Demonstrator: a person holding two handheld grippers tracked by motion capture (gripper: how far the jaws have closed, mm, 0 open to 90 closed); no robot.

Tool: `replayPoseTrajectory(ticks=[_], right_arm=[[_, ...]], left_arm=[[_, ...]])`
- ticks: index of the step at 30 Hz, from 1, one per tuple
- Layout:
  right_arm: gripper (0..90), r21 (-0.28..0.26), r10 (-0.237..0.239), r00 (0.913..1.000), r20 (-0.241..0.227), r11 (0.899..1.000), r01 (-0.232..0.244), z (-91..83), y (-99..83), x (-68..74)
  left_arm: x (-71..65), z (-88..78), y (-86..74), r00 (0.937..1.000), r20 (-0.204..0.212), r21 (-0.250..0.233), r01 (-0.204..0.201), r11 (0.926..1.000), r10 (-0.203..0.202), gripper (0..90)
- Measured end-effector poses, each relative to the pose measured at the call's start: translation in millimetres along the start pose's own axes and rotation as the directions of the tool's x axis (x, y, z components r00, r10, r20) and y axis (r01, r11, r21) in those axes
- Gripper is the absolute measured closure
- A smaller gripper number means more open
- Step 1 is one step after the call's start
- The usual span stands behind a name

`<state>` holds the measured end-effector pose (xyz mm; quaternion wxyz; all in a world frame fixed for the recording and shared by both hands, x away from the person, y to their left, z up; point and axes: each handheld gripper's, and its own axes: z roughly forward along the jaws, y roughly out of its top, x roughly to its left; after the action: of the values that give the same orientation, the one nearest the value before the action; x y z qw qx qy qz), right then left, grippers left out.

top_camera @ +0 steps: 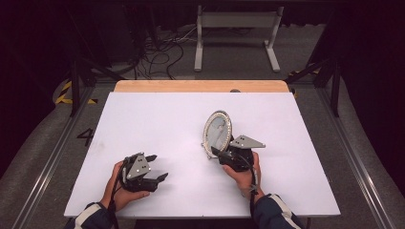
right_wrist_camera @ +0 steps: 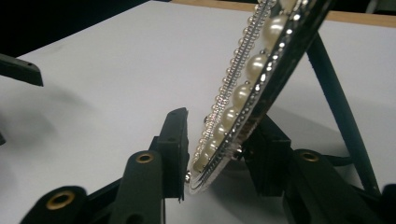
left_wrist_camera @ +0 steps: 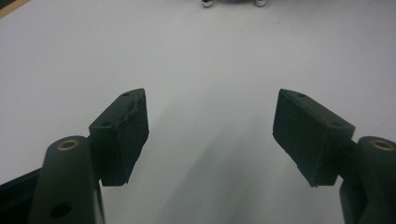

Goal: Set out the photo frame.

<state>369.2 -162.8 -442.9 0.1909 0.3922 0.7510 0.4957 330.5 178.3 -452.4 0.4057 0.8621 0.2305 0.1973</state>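
Pearl-rimmed, our oval mirror (top_camera: 217,132) stands tilted at centre frame on the white desk (top_camera: 162,119), its lower edge clamped in our right gripper (top_camera: 216,152). Our left gripper (top_camera: 155,167), lower left, gapes empty.

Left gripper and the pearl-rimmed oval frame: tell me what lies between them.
Nothing: the high view shows bare white table between the left gripper and the frame.

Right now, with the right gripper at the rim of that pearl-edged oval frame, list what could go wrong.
1. The right gripper has only the lower rim of the oval frame between its pads; such a narrow hold on beaded metal could slip.
2. The frame leans on a thin back strut; a nudge might fold it and tip the frame onto the table.
3. The left gripper is open and away, offering no support.
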Motion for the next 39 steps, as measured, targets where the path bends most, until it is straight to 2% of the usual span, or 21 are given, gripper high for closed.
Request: replayPoseTrajectory(ticks=[3, 7, 11, 20, 27, 39], right_arm=[[60.7, -0.011, 0.016, 0.9997, 0.021, 1.000, -0.016, 5.2, -2.5, 1.6], [63.2, 0.000, 0.028, 0.9994, 0.018, 1.000, -0.028, 9.8, -4.2, 1.5], [70.4, 0.002, 0.053, 0.9986, -0.003, 0.999, -0.053, 11.9, -5.4, 0.6], [73.4, 0.021, 0.084, 0.9955, -0.043, 0.996, -0.084, 9.0, -5.4, -4.7], [77.8, 0.057, 0.098, 0.9903, -0.098, 0.994, -0.093, 4.8, -4.4, -11.8], [78.9, 0.099, 0.092, 0.9850, -0.146, 0.992, -0.078, -0.8, -2.9, -14.9]], left_arm=[[0.3, 0.6, -0.2, 1.0000, 0.003, 0.001, 0.002, 1.0000, -0.002, 26.7], [0.5, 1.6, -0.2, 1.0000, 0.004, 0.003, 0.005, 1.0000, -0.005, 26.1], [0.3, 1.9, -0.1, 1.0000, 0.007, 0.006, 0.003, 1.0000, -0.003, 25.8], [-0.8, 3.3, 0.1, 0.9999, 0.013, 0.010, 0.002, 1.0000, -0.002, 25.4], [-1.1, 3.7, 0.3, 0.9998, 0.021, 0.011, -0.002, 0.9999, 0.002, 25.2], [-1.2, 3.2, 0.6, 0.9997, 0.024, 0.010, -0.004, 0.9999, 0.004, 24.3]])
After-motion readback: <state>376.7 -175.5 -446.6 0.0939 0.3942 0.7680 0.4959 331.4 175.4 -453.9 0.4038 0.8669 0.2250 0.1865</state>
